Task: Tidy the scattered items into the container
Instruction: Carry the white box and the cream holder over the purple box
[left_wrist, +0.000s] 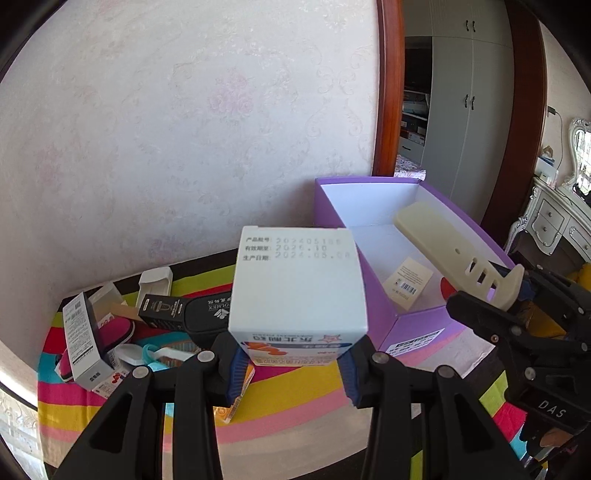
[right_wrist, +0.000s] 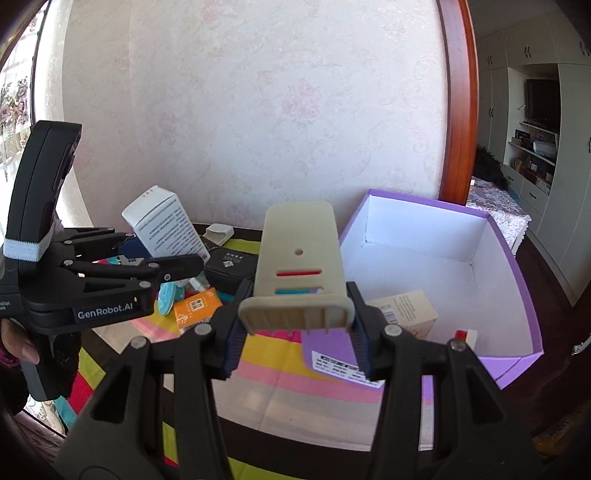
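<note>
My left gripper is shut on a white medicine box and holds it above the striped cloth, left of the purple box. That medicine box also shows in the right wrist view. My right gripper is shut on a cream plastic holder, raised beside the purple box's left wall. The holder shows in the left wrist view over the purple box. Inside the purple box lie a small beige carton and a red-and-white item.
Scattered items lie on the striped cloth: a black case, a black carton, a white tall carton, a pink case, an orange packet, a teal item. A wall stands behind.
</note>
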